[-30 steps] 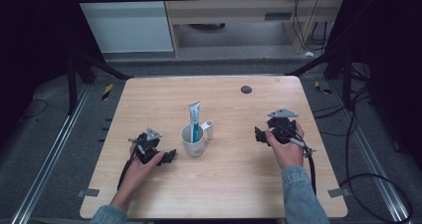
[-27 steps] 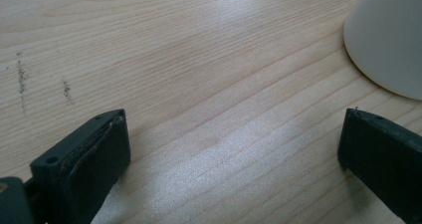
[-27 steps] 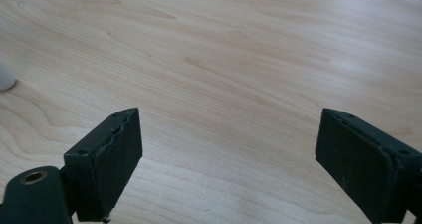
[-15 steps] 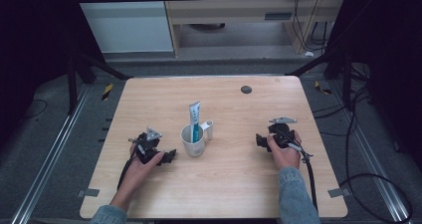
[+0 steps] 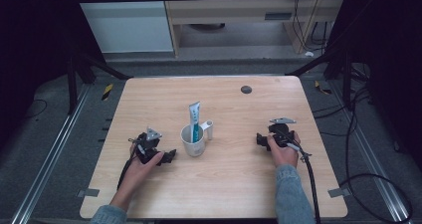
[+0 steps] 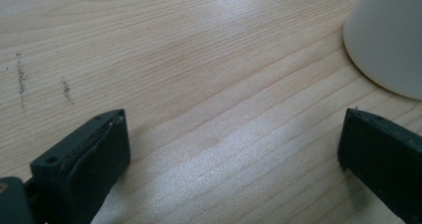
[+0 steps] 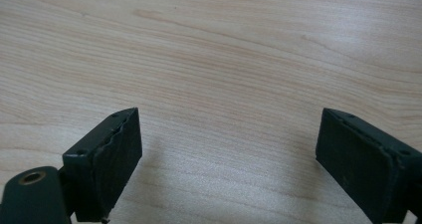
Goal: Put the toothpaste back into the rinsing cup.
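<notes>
Both grippers rest on the table, the cup untouched between them

The white cup [image 5: 192, 140] stands upright with a toothpaste tube [image 5: 194, 120] in it. The left gripper [image 5: 168, 157] lies just left of the cup, jaws spread wide and empty; the right gripper [image 5: 260, 139] sits well to the cup's right, also gaping, gripping nothing. Judging by this, nothing is grasped yet; every step with cup and tube remains.

- Table [image 5: 224, 194]: pale wood, rounded corners; you worked at its near edge.
- White cup [image 5: 192, 143]: stood upright, centre.
- Small white cap [image 5: 209, 130]: just beside the cup.
- Dark round disc [image 5: 246, 89]: far side.
</notes>
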Action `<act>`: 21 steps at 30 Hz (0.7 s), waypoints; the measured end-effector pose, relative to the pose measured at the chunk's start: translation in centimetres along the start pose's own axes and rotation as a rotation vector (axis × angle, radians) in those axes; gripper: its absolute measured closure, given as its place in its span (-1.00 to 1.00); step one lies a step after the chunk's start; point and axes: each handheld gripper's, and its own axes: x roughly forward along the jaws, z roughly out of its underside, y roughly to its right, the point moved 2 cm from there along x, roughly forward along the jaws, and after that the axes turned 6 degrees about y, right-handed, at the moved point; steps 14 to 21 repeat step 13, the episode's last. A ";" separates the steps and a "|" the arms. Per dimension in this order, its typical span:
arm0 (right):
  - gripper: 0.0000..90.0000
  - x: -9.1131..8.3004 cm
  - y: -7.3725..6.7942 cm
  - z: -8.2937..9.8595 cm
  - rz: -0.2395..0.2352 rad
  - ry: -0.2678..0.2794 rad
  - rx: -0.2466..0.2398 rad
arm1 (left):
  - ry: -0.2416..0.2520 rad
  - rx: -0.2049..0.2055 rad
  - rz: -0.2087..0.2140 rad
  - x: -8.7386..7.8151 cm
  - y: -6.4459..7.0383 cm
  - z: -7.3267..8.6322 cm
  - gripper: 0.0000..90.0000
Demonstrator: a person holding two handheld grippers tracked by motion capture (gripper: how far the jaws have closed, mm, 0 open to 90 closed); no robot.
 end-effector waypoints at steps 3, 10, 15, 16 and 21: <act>-0.75 0.3 0.2 0.4 -0.006 0.025 -0.021 | 0.000 0.001 0.000 0.0 0.0 0.0 -1.00; -0.99 0.2 0.9 0.6 0.005 -0.005 0.008 | -0.001 0.001 0.000 0.0 0.0 0.0 -1.00; -0.99 0.2 1.2 0.7 0.032 -0.009 0.026 | 0.001 0.001 0.001 0.0 0.0 0.0 -1.00; -0.99 0.2 1.2 0.7 0.032 -0.009 0.026 | 0.001 0.001 0.001 0.0 0.0 0.0 -1.00; -0.99 0.2 1.2 0.7 0.032 -0.009 0.026 | 0.001 0.001 0.001 0.0 0.0 0.0 -1.00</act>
